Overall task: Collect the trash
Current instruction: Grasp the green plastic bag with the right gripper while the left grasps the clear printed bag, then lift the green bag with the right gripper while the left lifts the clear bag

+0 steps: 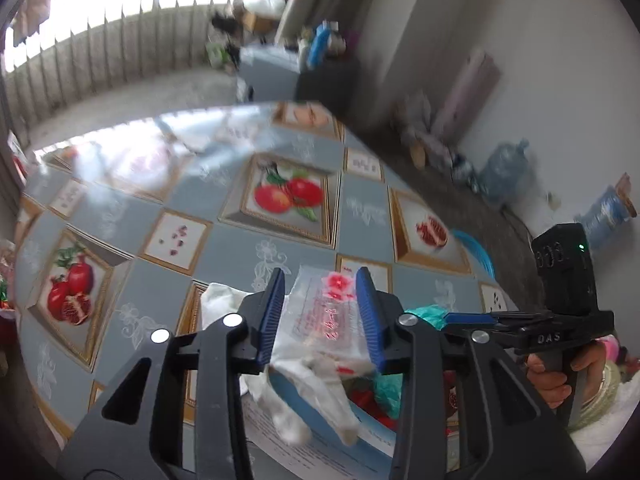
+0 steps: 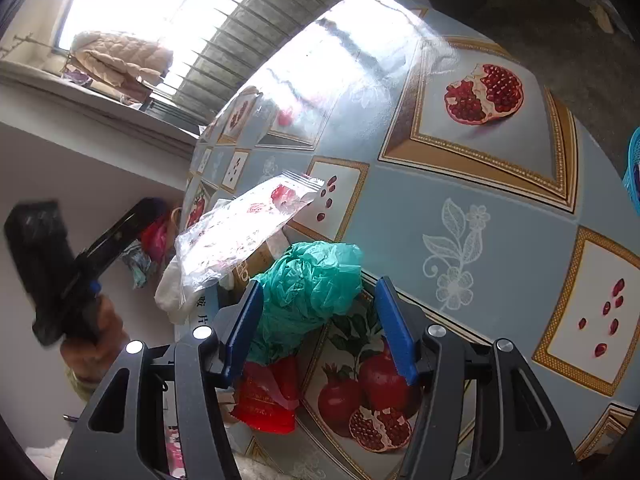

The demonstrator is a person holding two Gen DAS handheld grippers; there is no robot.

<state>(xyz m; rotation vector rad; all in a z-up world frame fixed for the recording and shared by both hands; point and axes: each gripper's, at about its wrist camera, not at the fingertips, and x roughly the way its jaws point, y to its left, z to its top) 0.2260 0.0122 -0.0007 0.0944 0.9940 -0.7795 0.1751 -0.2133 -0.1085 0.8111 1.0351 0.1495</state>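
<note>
Table point(image 1: 224, 240) is wearing a blue-grey oilcloth printed with pomegranates in gold frames; window glare is washing out its far side in both views.

Left gripper point(image 1: 324, 316): jaws are standing partly apart, blue pads on either side of a clear plastic wrapper point(image 1: 328, 320) with red print. Whether the pads are actually pressing the wrapper I cannot tell; the left-wrist view is blurred there. In the right-wrist view the same wrapper point(image 2: 240, 236) is hanging in the air, tilted, above the table's near edge, well apart from the left gripper's handle and the hand point(image 2: 94, 344) gripping it at the left of that view.

Beneath the wrapper, white crumpled tissue point(image 1: 304, 404) is lying on a blue box point(image 1: 352, 436) with printed text, at the near edge of the table.

Right gripper point(image 2: 320, 324): jaws are standing apart, nothing clamped. A crumpled teal plastic bag point(image 2: 312, 280) is sitting between the pads, nearer the left pad; contact is not clear. Just below the bag, a red packet point(image 2: 268, 400) is lying on the table, partly behind the left finger.

A blue slatted basket point(image 2: 634, 172) is showing at the table's right edge
</note>
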